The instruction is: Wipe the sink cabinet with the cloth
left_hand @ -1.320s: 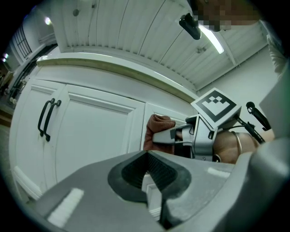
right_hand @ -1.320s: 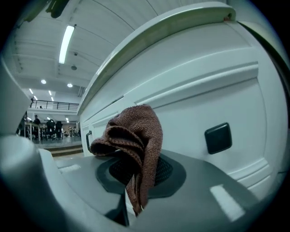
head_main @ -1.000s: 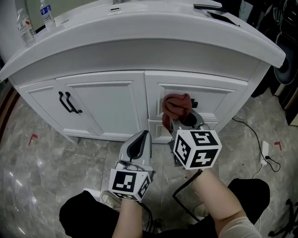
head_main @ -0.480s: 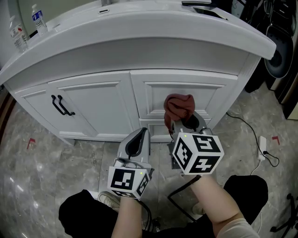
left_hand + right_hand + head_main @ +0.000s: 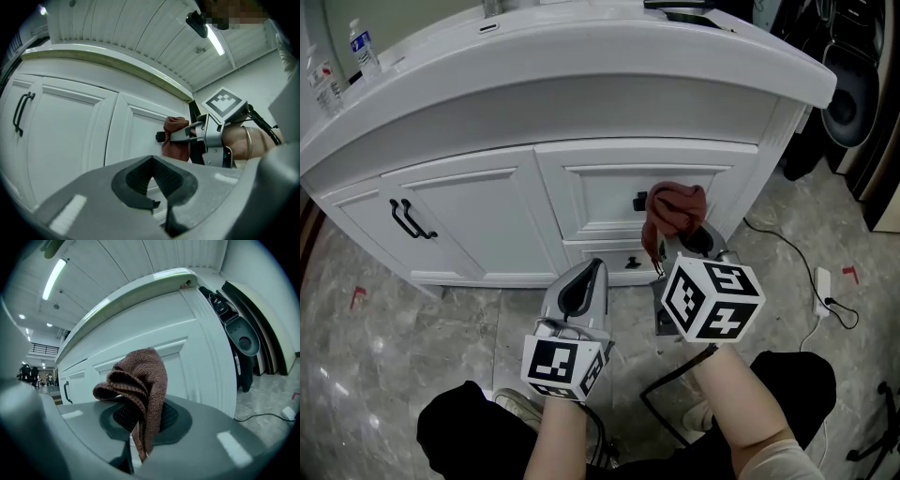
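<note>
A white sink cabinet (image 5: 487,206) with panelled doors and drawers fills the head view. My right gripper (image 5: 680,246) is shut on a reddish-brown knitted cloth (image 5: 675,211), which bunches above its jaws against the upper right drawer front, next to a black knob (image 5: 639,201). The cloth (image 5: 138,380) hangs folded between the jaws in the right gripper view. The cloth (image 5: 176,138) and the right gripper (image 5: 187,133) also show in the left gripper view. My left gripper (image 5: 581,291) is shut with nothing in it, held lower and left, clear of the cabinet.
Black handles (image 5: 411,221) sit on the left door. Two water bottles (image 5: 364,49) stand on the countertop at the far left. A cable and white plug (image 5: 819,281) lie on the grey floor at right. Dark equipment (image 5: 853,103) stands beside the cabinet's right end.
The cloth and my right gripper have slid right along the drawer front, from left of the knob to its right. The left gripper has kept its place.
</note>
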### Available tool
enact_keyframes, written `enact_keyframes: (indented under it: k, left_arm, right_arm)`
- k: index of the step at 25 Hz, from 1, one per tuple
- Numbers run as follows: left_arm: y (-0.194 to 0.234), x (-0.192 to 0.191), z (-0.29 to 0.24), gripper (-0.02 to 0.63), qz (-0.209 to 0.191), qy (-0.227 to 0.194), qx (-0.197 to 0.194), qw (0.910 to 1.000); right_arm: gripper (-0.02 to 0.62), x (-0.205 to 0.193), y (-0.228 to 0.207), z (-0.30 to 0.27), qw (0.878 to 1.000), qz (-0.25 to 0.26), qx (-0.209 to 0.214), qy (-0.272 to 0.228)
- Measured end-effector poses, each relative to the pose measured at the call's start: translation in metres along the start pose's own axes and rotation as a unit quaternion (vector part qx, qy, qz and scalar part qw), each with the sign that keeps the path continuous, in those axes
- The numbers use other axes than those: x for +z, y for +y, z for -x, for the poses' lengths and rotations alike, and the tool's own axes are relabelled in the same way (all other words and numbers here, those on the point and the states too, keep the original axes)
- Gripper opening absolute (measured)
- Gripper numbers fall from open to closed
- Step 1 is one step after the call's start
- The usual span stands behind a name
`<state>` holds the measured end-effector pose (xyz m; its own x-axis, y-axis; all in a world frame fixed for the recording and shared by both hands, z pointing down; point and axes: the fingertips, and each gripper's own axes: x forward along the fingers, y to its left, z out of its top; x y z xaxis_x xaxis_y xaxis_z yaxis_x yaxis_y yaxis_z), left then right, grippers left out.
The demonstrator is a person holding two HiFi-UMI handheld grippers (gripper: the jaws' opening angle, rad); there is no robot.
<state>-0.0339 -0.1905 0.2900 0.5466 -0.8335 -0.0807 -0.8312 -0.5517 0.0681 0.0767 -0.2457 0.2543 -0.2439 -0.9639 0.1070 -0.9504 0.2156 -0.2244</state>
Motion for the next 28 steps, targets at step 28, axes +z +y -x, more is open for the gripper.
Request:
enact_keyframes:
  k: [28]
  left_arm:
    - [-0.044, 0.01, -0.023, 0.0, -0.016, -0.012, -0.017, 0.9996]
  right_arm:
    - [0.08, 0.02, -0.087, 0.03, 0.999, -0.017, -0.05, -0.008]
